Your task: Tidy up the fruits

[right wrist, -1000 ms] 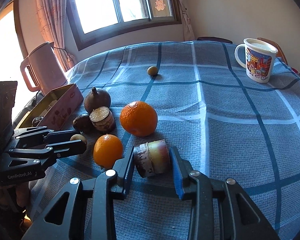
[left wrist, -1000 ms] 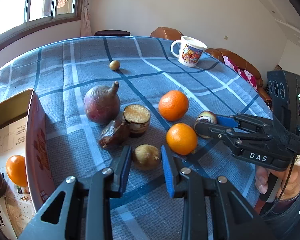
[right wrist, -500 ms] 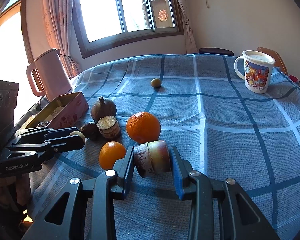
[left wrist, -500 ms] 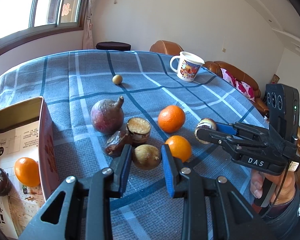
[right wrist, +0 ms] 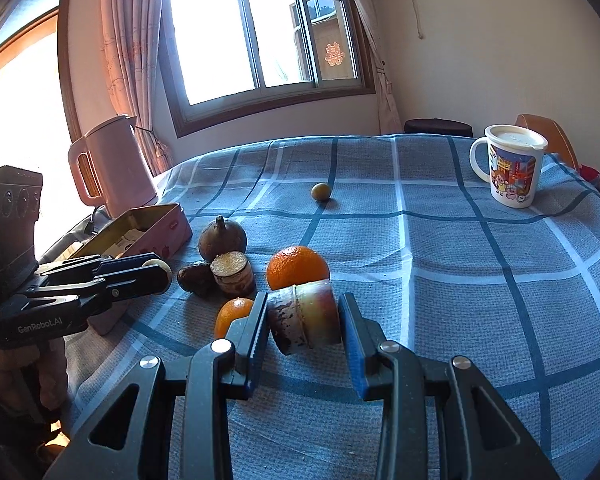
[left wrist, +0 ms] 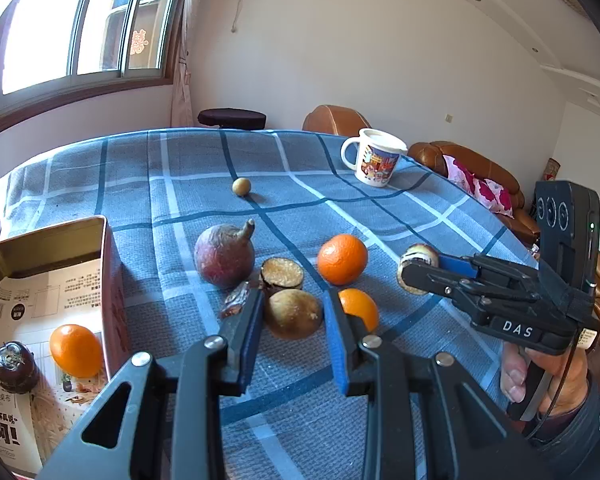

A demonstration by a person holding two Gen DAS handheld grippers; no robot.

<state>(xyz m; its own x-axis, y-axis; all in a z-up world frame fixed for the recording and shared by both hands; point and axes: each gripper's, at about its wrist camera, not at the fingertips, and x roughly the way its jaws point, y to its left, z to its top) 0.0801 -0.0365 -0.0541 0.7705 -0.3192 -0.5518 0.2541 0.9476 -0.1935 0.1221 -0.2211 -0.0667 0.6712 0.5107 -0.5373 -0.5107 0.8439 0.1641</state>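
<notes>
Both grippers have lifted since a second ago, each with its fruit still clamped, and the table now sits lower in both views. I see the left gripper [left wrist: 293,319] clenched on a brown fruit [left wrist: 293,314], held above the checked cloth [left wrist: 188,184] in front of the small orange [left wrist: 359,307]. The right gripper [right wrist: 303,322] grasps a cut fruit piece [right wrist: 303,320], raised off the cloth near the big orange [right wrist: 297,267]. Left of the pile stands the tin [left wrist: 109,280], holding an orange [left wrist: 76,350] and a dark fruit [left wrist: 14,366]. On the cloth: a purple fruit with stem [left wrist: 225,260], a cut stub [left wrist: 281,274], a dark wrinkled fruit [right wrist: 196,278]. Far off lie a small yellow fruit [left wrist: 241,186] and a mug [left wrist: 374,160].
</notes>
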